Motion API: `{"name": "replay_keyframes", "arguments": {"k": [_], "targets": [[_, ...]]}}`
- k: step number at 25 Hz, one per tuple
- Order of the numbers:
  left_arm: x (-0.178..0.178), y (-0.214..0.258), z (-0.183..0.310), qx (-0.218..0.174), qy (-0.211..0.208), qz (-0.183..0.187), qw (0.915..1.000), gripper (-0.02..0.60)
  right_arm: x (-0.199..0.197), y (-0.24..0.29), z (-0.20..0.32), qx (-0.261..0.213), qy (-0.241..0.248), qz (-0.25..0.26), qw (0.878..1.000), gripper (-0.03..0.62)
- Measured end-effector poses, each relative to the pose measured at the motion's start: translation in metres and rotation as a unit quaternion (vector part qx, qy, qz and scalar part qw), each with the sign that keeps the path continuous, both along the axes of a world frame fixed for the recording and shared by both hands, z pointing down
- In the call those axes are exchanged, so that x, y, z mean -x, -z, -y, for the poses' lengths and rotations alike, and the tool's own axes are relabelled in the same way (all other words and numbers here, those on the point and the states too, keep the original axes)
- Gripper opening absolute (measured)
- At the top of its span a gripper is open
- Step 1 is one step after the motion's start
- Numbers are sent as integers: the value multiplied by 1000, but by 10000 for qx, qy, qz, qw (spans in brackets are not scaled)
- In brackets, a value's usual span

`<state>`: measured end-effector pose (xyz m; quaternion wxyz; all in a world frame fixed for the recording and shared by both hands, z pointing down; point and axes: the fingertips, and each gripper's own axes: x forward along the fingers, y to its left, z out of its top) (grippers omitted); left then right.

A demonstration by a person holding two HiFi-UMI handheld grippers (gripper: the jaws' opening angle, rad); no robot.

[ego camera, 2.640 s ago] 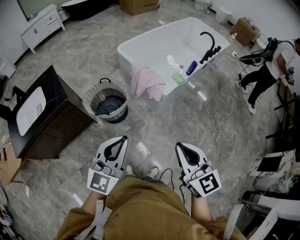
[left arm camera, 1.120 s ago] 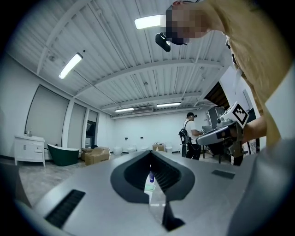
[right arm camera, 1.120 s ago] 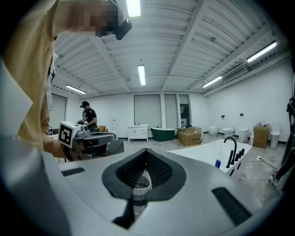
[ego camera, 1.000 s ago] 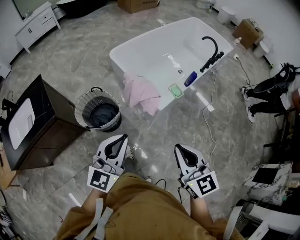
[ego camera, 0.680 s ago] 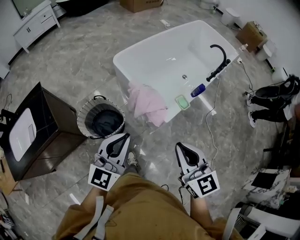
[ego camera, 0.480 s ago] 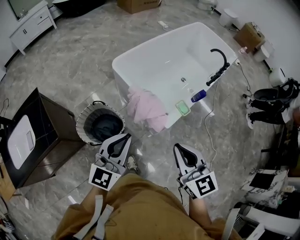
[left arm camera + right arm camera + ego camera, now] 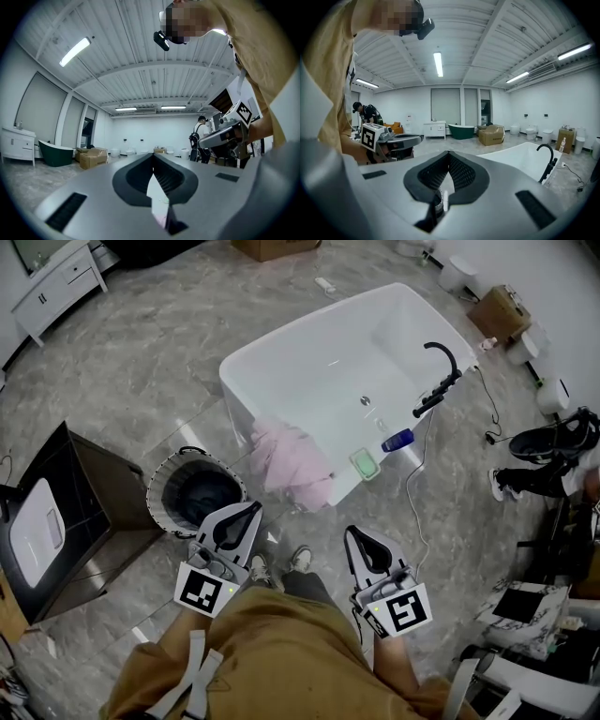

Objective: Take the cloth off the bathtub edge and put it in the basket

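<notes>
Since the pink cloth drapes over the near rim of the bathtub, it lies ahead of both hands. The left gripper looks nearer than the right gripper. Both pairs of fingers are closed and empty. The basket stands just left of the bathtub.

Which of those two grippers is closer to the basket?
Left. The left gripper hangs just right of the basket in the head view, apart from it; the right gripper is farther right, beyond the left one.
</notes>
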<state>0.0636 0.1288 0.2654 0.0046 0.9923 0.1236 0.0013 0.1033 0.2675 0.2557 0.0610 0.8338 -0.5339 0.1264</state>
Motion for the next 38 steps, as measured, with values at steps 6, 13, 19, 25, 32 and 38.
{"name": "replay_keyframes", "arguments": {"k": [6, 13, 19, 25, 32, 38], "targets": [[-23, 3, 1, -77, 395, -21, 9992, 6, -38, -23, 1, 247, 233, 49, 9994, 3], [-48, -23, 4, -211, 598, 213, 9978, 6, -84, -74, 18, 884, 639, -16, 9940, 5], [-61, -73, 14, -131, 839, 518, 9950, 6, -107, -150, 48, 1225, 1012, 318, 9868, 12], [-84, -131, 20, -113, 905, 758, 9929, 6, -148, -244, 80, 1555, 1038, 470, 9812, 119], [-103, -185, 30, 16, 1005, 1028, 9896, 6, -171, -339, 106, 2110, 1292, 571, 9672, 240], [-106, -222, 36, 110, 1124, 1154, 9869, 6, -186, -400, 125, 2600, 1545, 571, 9514, 312]]}}
